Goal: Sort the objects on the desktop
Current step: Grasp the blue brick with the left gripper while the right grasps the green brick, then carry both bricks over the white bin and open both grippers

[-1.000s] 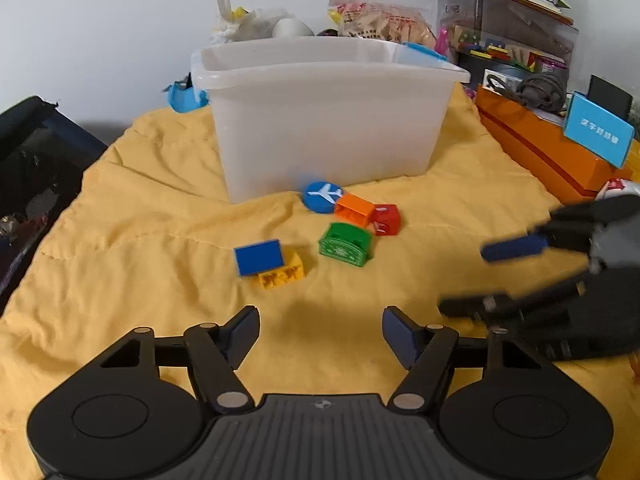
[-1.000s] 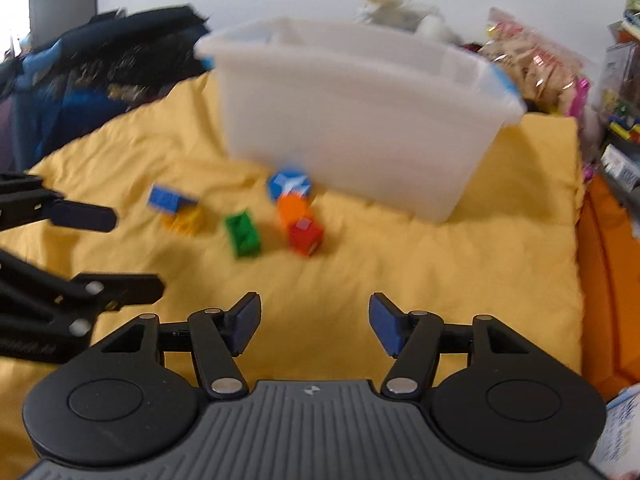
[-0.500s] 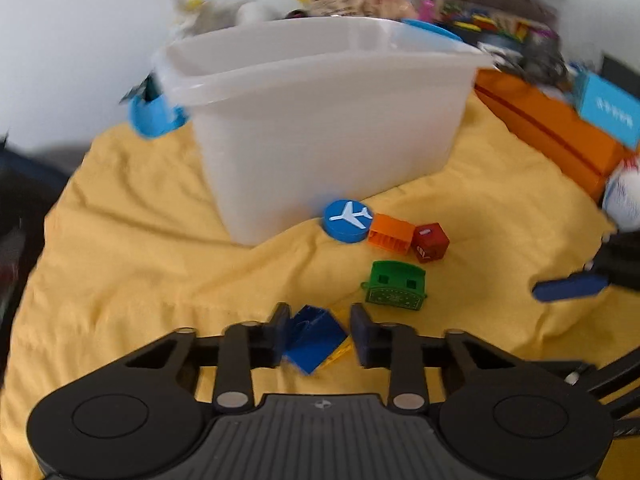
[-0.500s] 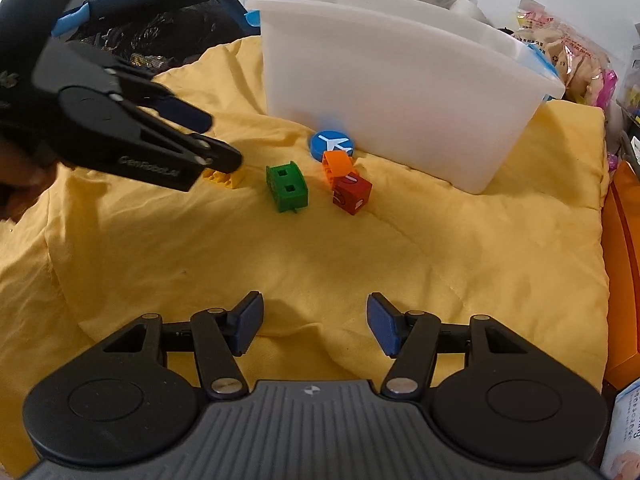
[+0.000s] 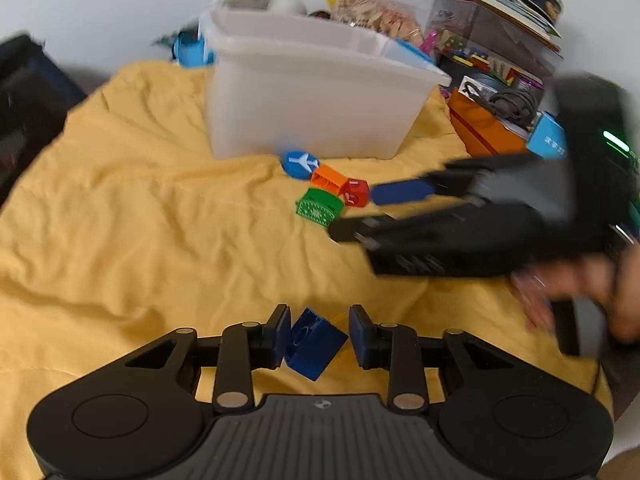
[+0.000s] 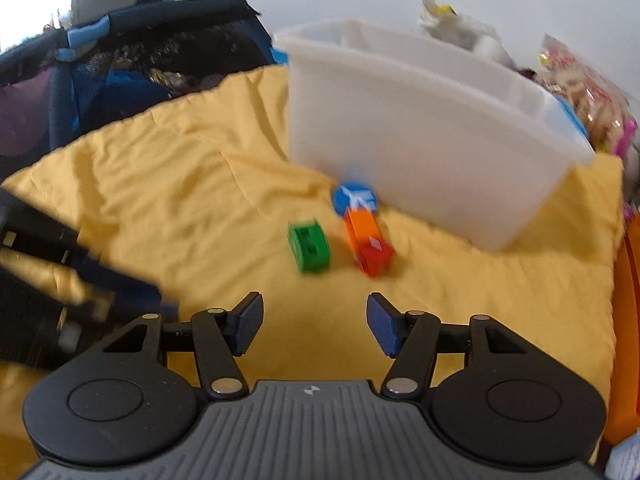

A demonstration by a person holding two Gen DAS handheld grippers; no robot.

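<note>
- The left gripper (image 5: 319,334) is narrowed around a blue block (image 5: 316,343), which sits tilted between the pads; the left pad touches it, while whether the right pad touches it cannot be told.
- On the yellow cloth (image 5: 132,216), far of that gripper, a white bin (image 5: 316,108) stands upright.
- Just near the bin lie a blue airplane disc (image 5: 300,164), an orange block (image 5: 328,180) and a red block (image 5: 355,193) in a touching row, with a green block (image 5: 319,207) just beside them on the near side.
- The right gripper (image 6: 315,323) hangs wide apart and empty, its tips near the red block, at the right.
</note>
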